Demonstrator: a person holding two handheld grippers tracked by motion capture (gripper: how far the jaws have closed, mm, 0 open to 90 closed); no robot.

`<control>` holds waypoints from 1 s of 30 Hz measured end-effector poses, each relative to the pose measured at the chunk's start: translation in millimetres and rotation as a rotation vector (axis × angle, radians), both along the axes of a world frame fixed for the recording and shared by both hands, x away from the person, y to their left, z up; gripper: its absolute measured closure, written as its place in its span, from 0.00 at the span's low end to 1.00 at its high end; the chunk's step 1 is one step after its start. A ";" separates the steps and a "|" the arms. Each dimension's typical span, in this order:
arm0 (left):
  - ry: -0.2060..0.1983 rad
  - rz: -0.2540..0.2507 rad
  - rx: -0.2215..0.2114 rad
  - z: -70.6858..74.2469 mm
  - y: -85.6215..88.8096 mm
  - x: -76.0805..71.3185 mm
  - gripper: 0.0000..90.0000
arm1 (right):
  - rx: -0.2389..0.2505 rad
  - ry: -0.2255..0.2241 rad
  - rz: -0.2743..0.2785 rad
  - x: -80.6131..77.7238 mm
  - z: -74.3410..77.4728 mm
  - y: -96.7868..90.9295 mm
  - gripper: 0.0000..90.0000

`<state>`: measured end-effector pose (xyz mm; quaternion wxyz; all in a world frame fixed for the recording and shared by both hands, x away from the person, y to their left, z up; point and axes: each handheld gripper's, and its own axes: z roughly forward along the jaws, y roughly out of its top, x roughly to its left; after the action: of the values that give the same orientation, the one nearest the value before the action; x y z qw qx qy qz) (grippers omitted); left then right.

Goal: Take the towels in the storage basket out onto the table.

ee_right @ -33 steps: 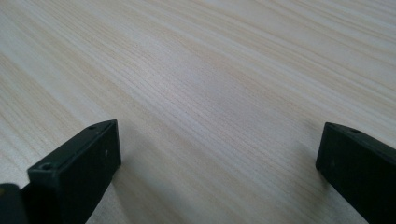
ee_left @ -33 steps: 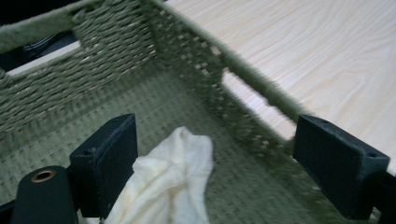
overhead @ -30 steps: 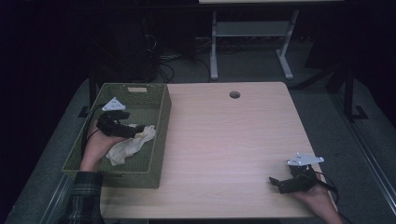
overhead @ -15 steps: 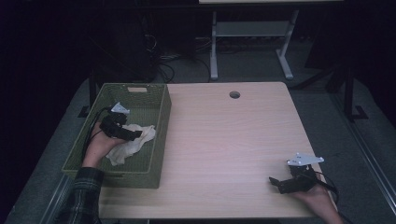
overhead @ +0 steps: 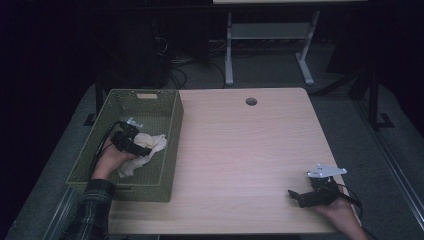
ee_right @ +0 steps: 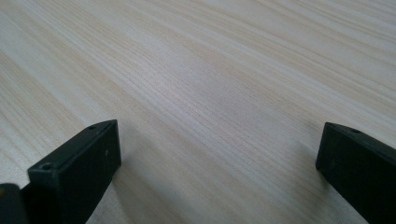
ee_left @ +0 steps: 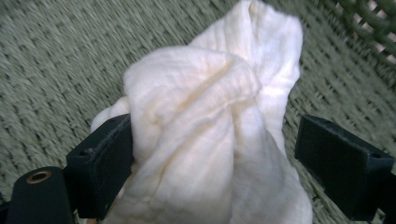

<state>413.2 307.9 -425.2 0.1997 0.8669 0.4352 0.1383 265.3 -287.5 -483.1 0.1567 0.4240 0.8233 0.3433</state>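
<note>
High view: cream cloth lying crumpled inside green woven basket, toward its right wall. Basket on left part of light wood table, partly overhanging left edge. Left gripper inside basket, right at the cloth, touching its left side; black cable looping back over the hand. Right gripper resting low on the table near front right corner, well apart from basket, grey three-cornered plate on top. Round cable hole near table's far edge.

Left gripper view: cloth bunched into a soft mound, pale cream, finely ribbed weave, deep folds running upward to a rounded peak. Sits between the jaws on the woven basket floor. Left jaw pressed against the fabric; right jaw clear of it with a visible gap. Jaws spread wide, not clamped. Basket wall at top right.

Right gripper view: jaws wide apart, nothing between them, bare wood grain below.
</note>
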 end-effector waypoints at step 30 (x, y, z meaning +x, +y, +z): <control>0.086 0.085 -0.031 6.0 9.3 -1.1 0.82 | 0.001 0.000 0.002 -0.1 0.0 0.2 0.00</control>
<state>412.2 317.3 -419.2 0.1881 0.8495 0.4821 0.1027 265.2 -287.3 -483.2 0.1560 0.4231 0.8236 0.3439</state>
